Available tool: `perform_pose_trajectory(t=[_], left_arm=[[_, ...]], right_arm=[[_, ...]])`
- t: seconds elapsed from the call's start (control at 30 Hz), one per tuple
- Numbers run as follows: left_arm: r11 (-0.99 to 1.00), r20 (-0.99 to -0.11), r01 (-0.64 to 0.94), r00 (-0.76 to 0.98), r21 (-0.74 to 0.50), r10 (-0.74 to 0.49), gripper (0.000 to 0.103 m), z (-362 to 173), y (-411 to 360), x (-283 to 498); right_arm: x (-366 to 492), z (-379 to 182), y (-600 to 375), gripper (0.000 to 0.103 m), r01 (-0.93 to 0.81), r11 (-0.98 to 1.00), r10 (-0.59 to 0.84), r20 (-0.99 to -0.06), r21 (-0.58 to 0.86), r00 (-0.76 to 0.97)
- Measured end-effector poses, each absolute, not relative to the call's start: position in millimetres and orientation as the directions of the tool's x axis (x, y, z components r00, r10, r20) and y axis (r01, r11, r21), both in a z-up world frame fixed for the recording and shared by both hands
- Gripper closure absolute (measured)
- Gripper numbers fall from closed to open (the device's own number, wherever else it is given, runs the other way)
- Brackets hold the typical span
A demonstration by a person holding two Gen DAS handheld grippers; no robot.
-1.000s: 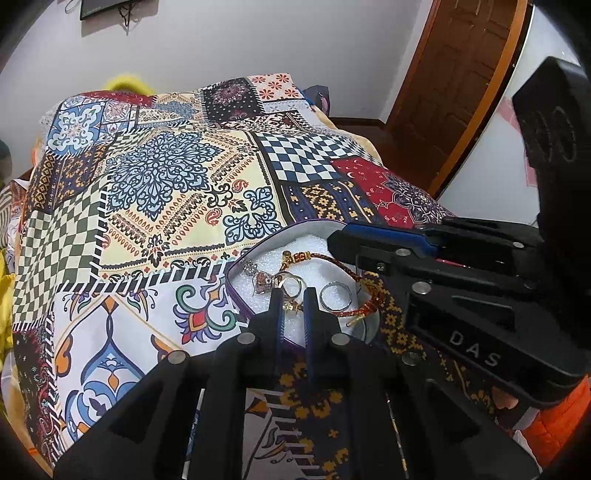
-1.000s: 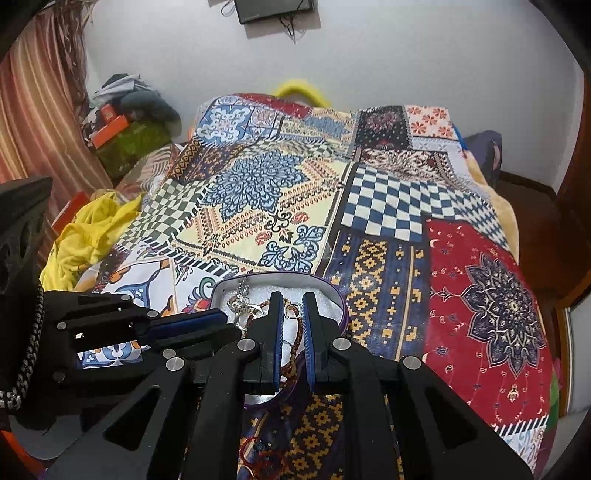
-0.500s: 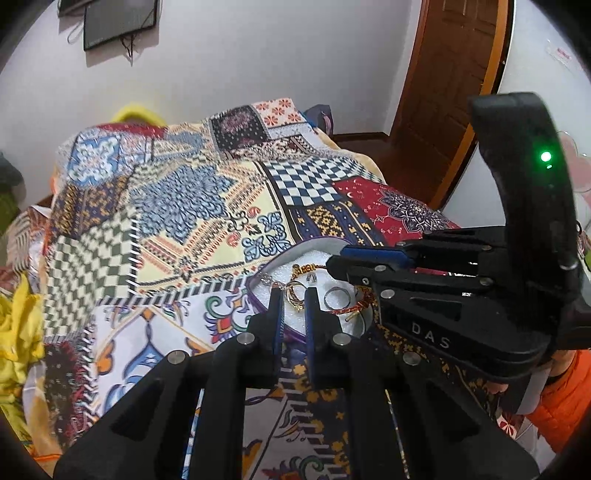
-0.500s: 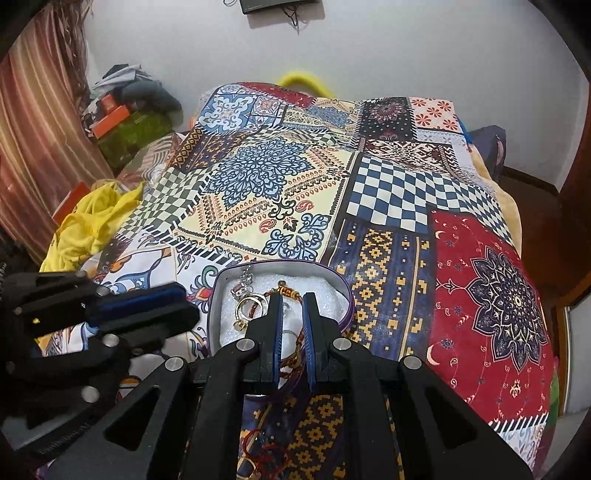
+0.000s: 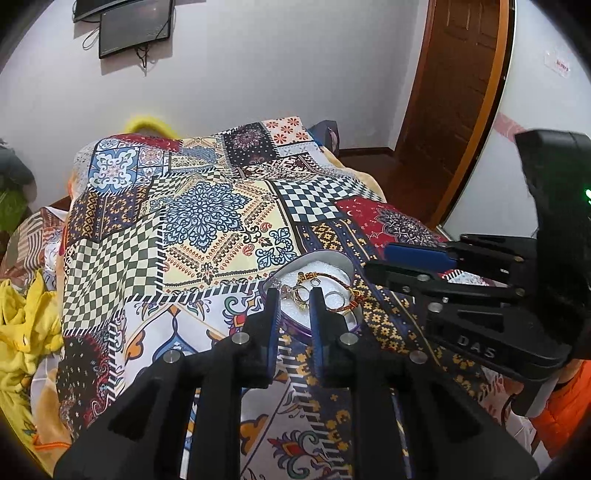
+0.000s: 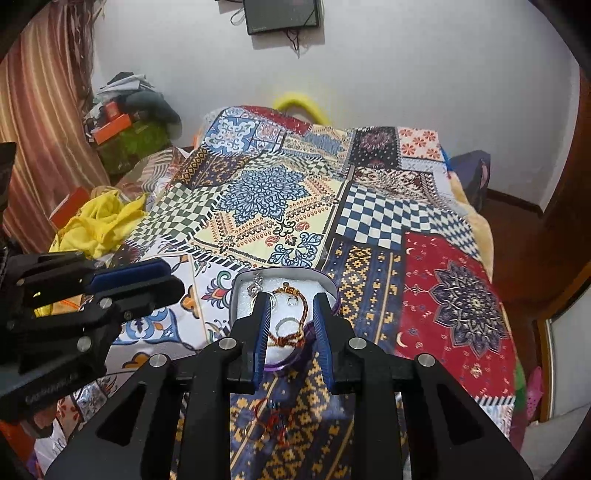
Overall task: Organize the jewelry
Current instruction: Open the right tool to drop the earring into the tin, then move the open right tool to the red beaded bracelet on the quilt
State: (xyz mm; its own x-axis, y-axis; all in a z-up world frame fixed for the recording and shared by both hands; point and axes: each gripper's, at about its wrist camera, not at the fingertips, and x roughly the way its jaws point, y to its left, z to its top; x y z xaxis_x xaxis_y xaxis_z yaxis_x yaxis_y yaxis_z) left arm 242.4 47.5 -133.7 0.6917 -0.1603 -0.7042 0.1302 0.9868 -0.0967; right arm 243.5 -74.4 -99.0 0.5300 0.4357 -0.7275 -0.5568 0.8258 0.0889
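Note:
A round purple-rimmed tin point(image 5: 321, 257) lined with white foam lies on the patchwork bedspread. In it rest a red-and-gold thread bracelet point(image 5: 334, 279), gold rings point(image 5: 300, 295) and a silver ring point(image 5: 334, 295). My left gripper point(image 5: 294, 295) hovers above the tin's near edge, its jaws opening with nothing pressed between them. In the right wrist view the tin point(image 6: 288, 272) holds the bracelet point(image 6: 291, 332) and silver ring point(image 6: 284, 325). My right gripper point(image 6: 290, 301) hangs over it, jaws opening and holding nothing. Each gripper shows in the other's view: the right gripper point(image 5: 417, 258), the left gripper point(image 6: 129, 280).
A loose red thread piece point(image 6: 273, 424) lies on the bedspread point(image 6: 369, 221) just in front of the tin. Yellow cloth point(image 6: 96, 225) is heaped off the bed's left side. A wooden door point(image 5: 458, 92) stands at the right, and a dark screen point(image 6: 282, 14) hangs on the far wall.
Both grippers have lifted and drawn back from the tin, so more of the room shows. Their jaws, nearly shut before, have parted, the right more than the left.

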Motion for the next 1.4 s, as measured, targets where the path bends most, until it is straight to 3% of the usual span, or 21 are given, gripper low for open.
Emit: perform_pose_trajectory(t=[0.23,0.47,1.1,1.4], left_arm=[[0.985,-0.697,0.129,0.695,-0.117,-0.174,0.078,-128,46,223],[0.981,-0.719,0.144,0.667,-0.13,-0.194,0.077,-136,40,206],[0.942,-0.834,0.161,0.438,-0.293,-0.334,0.07,-218,-7,221],[0.951,-0.839,0.18,0.45,-0.25,-0.306,0.065,-224,-21,227]], right_arm=[[218,-88,-84,0.081,-0.557,0.828,0.431,-0.705,0.062,0.563],[196,-96,-91,0.074,-0.559,0.829,0.41,-0.713,0.03,0.569],[173,-143,-141,0.074,-0.42,0.903,0.326,-0.78,0.09,0.534],[173,-144,-152,0.074,-0.408,0.907,0.326,-0.781,0.1,0.532]])
